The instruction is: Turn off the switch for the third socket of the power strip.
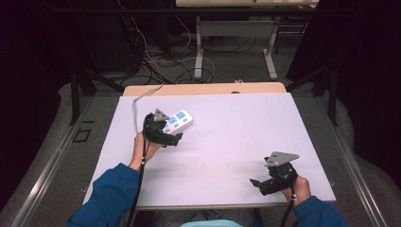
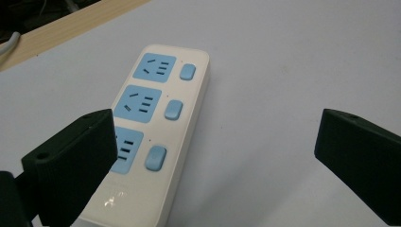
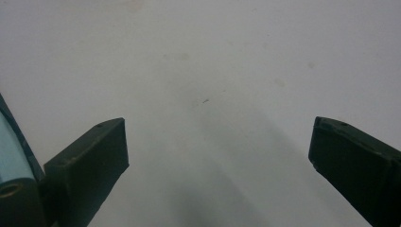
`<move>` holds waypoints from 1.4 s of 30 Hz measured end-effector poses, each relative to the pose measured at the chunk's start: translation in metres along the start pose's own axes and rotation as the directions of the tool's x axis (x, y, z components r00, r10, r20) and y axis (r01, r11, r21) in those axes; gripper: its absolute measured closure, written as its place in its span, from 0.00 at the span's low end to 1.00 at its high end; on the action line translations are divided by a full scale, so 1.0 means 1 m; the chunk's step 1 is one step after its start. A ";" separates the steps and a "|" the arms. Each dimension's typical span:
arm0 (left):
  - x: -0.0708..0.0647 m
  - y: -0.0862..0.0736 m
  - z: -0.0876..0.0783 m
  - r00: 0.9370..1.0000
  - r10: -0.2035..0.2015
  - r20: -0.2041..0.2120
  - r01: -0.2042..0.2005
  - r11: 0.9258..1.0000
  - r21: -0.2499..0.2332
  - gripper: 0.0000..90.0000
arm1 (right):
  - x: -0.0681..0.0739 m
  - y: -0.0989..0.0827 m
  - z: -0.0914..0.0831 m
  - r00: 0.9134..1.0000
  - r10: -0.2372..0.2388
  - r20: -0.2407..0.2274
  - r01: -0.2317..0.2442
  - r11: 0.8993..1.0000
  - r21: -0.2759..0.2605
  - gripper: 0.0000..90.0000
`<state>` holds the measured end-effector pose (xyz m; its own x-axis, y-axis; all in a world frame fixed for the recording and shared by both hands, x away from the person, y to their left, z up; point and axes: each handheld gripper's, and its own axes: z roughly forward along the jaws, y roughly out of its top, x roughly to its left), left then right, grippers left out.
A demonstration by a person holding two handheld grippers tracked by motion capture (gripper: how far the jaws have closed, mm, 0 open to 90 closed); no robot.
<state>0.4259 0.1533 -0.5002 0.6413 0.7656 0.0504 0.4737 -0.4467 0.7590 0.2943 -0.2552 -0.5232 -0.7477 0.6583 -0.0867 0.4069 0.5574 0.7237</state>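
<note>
A white power strip point(image 1: 178, 121) with blue sockets lies flat on the white table point(image 1: 227, 142), in its far left part, its long axis running from near left to far right in the high view. A grey cable point(image 1: 140, 101) runs from beyond the strip to the far edge of the table, where bare wood shows. The left gripper point(image 1: 171, 138) sits just on the near side of the strip, held in the person's left hand point(image 1: 141, 147), with the blue sleeve point(image 1: 111, 191) coming in from the near left. Its jaws stand wide apart and hold nothing. In the left gripper view the strip point(image 2: 156, 127) shows three blue sockets, each with a blue switch beside it; the left jaw overlaps the nearest socket in the picture, while the right jaw stands well off over bare table, so the strip lies to one side of the gap and is not clamped. Whether the left jaw touches the strip I cannot tell. The right gripper point(image 1: 259, 182) rests at the near right part of the table, well apart from the strip, in the person's right hand point(image 1: 297, 187). Its jaws are also spread wide, and in the right gripper view the bare table surface point(image 3: 213, 94) lies between them.
</note>
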 end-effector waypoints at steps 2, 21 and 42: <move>-0.002 -0.003 -0.005 1.000 0.012 -0.003 -0.012 1.000 0.002 0.00 | 0.000 0.000 -0.001 1.000 0.001 -0.004 -0.001 1.000 0.007 0.06; -0.024 -0.036 -0.043 0.998 0.061 -0.007 -0.061 0.998 0.004 0.00 | 0.001 0.000 -0.001 1.000 0.000 0.005 0.000 1.000 -0.010 0.06; -0.036 -0.073 -0.079 0.997 0.076 -0.015 -0.076 0.997 0.010 0.00 | 0.001 0.001 -0.002 1.000 -0.010 0.004 0.010 1.000 -0.002 0.06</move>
<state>0.3211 0.1951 -0.5060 0.6660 0.7365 0.1178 0.4297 -0.5080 0.7465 0.2930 -0.2551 -0.5216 -0.7494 0.6550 -0.0964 0.3986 0.5627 0.7242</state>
